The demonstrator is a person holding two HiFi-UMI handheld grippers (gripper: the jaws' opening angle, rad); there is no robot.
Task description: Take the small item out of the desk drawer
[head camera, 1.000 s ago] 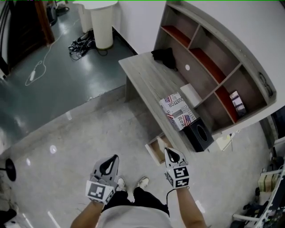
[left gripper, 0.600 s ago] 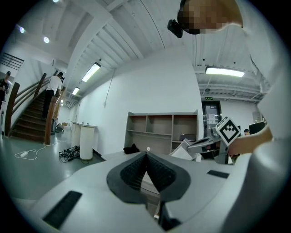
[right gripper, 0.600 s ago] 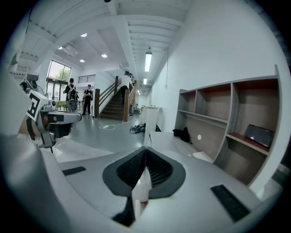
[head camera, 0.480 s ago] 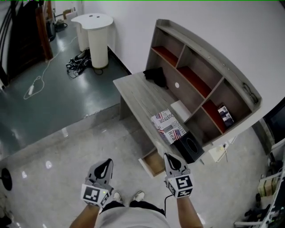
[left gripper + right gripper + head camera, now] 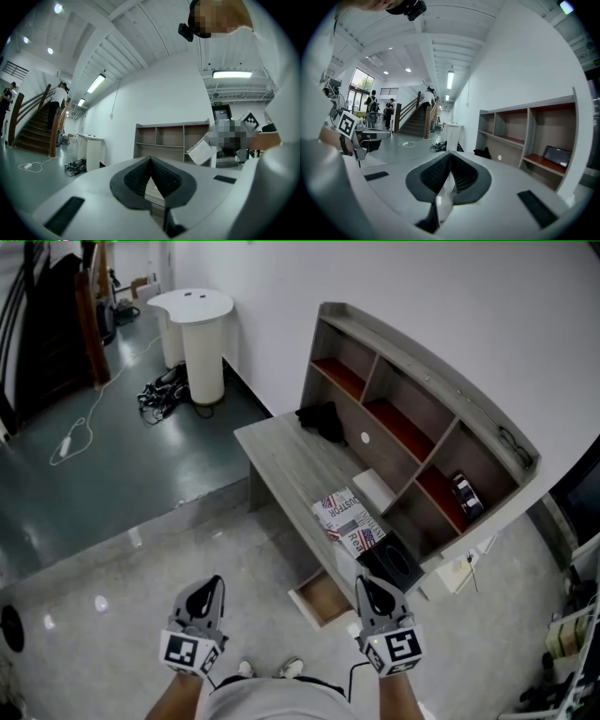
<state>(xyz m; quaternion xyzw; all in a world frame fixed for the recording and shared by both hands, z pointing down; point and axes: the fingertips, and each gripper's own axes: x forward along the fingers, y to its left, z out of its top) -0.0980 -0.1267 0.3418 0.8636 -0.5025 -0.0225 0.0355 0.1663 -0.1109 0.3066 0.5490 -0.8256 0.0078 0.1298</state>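
The open desk drawer [image 5: 322, 600] sticks out from under the grey desk [image 5: 281, 456], just ahead of my feet. Its inside looks plain brown, and I cannot make out a small item in it. My left gripper [image 5: 208, 585] hangs left of the drawer, shut and holding nothing. My right gripper [image 5: 367, 581] is just right of the drawer, beside the desk's front corner, also shut and holding nothing. In the left gripper view the pads [image 5: 161, 180] meet at the tip. In the right gripper view the pads [image 5: 461, 176] likewise touch.
On the desk lie a flag-printed booklet [image 5: 345, 521], a black box [image 5: 394, 562], a white pad [image 5: 373, 489] and a black cloth [image 5: 322, 418]. A shelf unit [image 5: 412, 399] stands behind it. A white pedestal [image 5: 204, 343] and cables [image 5: 164, 390] are at the far left.
The view has pulled back from the desk, which now sits higher and smaller. Both grippers have sunk lower in the picture and stayed shut. The drawer stays open.
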